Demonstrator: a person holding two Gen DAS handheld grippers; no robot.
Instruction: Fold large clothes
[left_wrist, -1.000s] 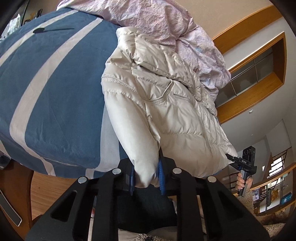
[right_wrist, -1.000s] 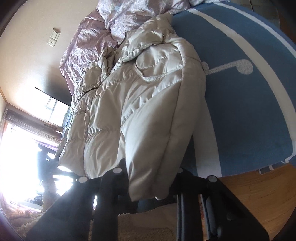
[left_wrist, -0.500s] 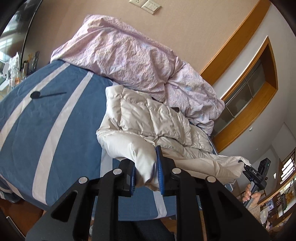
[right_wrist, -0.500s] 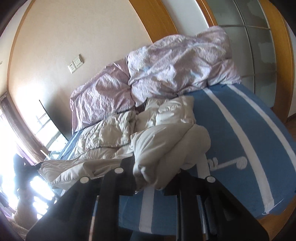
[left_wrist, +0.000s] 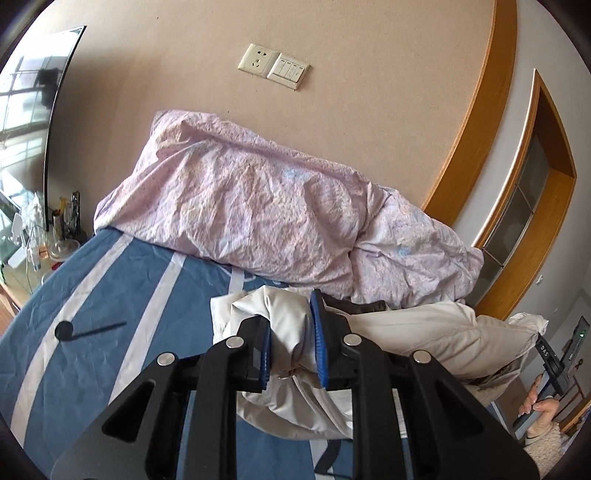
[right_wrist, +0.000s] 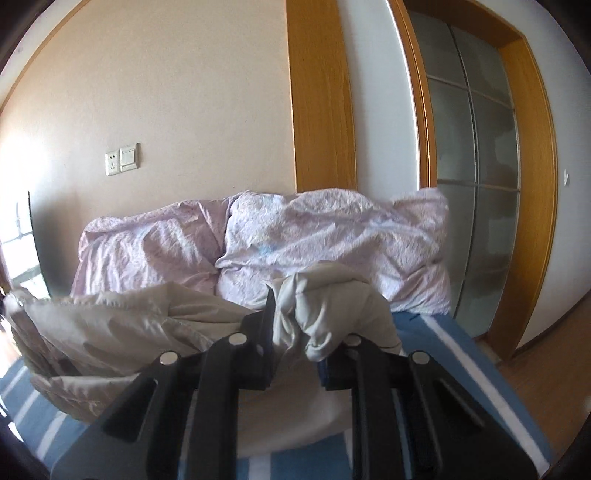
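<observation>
A cream puffer jacket lies bunched on a blue bed with white stripes. My left gripper is shut on a bunched end of the jacket and holds it above the bed. My right gripper is shut on another bunched end of the jacket, which drapes over its right finger. The rest of the jacket spreads to the left in the right wrist view. The right gripper also shows in the left wrist view, at the far right edge.
Crumpled pink bedding is piled at the head of the bed against the wall. A bedside table with small items stands at the left. A wood-framed glass door is at the right. Wooden floor lies beside the bed.
Both grippers have lifted and carried the jacket ends up toward the head of the bed. The jacket has gone from spread flat and hanging to bunched and doubled over.
</observation>
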